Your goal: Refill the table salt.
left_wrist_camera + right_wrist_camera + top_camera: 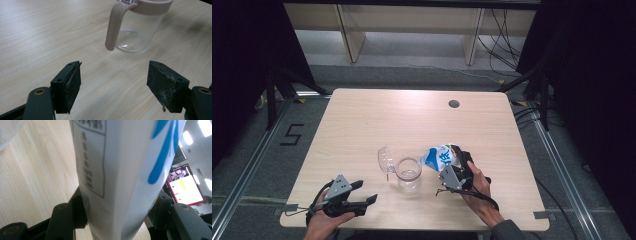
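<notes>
step: pouring | carton [438,156] clamped in right gripper [455,165], tilted over jug [408,173] mid-table | left gripper [362,195] wide, empty, near handle | flow: cannot tell | next: steady jug, tip further

Evenly lit from above across the pale wooden table [362,120]; dark, nearly black at both sides of the high view. Soft, low in detail, slightly grainy there. Only a faint shadow beside the clear glass jug with the pinkish collar [140,22], with mild glare on its glass. Sharp on the nearby black pads, softer toward the far edge. Blurred at close range on the white-and-blue carton [120,170]; overexposed ceiling lights, perhaps panels, behind it.
</notes>
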`<state>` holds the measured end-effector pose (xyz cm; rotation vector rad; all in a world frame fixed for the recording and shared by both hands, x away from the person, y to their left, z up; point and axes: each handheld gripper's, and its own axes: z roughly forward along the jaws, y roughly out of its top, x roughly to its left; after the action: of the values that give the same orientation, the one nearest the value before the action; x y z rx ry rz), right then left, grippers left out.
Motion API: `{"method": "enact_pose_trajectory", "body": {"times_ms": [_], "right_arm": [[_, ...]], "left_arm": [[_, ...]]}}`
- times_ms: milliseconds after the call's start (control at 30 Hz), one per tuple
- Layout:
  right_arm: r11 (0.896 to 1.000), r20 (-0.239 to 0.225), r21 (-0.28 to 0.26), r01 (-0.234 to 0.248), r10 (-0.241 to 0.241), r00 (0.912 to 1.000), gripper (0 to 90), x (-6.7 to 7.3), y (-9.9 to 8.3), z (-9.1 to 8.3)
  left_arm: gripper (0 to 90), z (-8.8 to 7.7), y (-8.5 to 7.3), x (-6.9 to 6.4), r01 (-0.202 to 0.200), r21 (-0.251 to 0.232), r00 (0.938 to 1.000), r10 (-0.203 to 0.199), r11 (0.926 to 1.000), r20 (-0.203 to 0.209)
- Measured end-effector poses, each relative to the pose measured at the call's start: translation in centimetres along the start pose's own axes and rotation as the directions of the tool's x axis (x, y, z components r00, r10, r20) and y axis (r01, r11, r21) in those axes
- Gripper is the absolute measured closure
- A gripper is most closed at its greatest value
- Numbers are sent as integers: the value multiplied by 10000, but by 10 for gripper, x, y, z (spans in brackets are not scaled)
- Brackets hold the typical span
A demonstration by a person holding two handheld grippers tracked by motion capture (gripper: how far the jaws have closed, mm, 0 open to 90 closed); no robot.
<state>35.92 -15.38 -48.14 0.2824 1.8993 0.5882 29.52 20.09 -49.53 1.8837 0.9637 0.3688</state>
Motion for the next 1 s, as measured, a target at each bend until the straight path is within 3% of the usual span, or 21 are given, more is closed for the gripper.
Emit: {"method": "enact_pose_trajectory", "body": {"times_ms": [200, 233, 333, 533, 600, 733, 933, 1000], "right_arm": [[9993, 29, 125, 358, -358, 9994, 462, 4, 2, 2], [9982, 101, 114, 593, -594, 9982, 462, 4, 3, 4], [9986, 95, 188, 501, -503, 9987, 463, 6, 4, 5], [9956, 77, 220, 911, -913, 9958, 467, 11, 7, 9], [9892, 186, 302, 1437, -1443, 9894, 468, 10, 8, 11], [9930, 76, 340, 1133, -1136, 9935, 468, 12, 8, 13], [9861, 221, 411, 1607, -1617, 9866, 468, 14, 10, 14], [9874, 216, 545, 1484, -1498, 9885, 469, 15, 11, 14]], "left_arm": [[269, 0, 0, 0, -55, 73, 10000, 55, 10000, -13], [269, 0, 0, 1, -52, 62, 10000, 52, 10000, 19], [269, 0, 0, 0, 13, 8, 10000, -13, 10000, 12], [269, 0, 0, 0, 3, 2, 10000, -3, 10000, 24], [269, -1, 0, 1, -48, 41, 10000, 48, 10000, 18], [269, 0, 0, 1, 11, -17, 10000, -11, 10000, 76], [269, 0, 0, 0, -36, 58, 10000, 36, 10000, 29], [269, 0, 0, 0, -40, 47, 10000, 40, 10000, 34]]}}
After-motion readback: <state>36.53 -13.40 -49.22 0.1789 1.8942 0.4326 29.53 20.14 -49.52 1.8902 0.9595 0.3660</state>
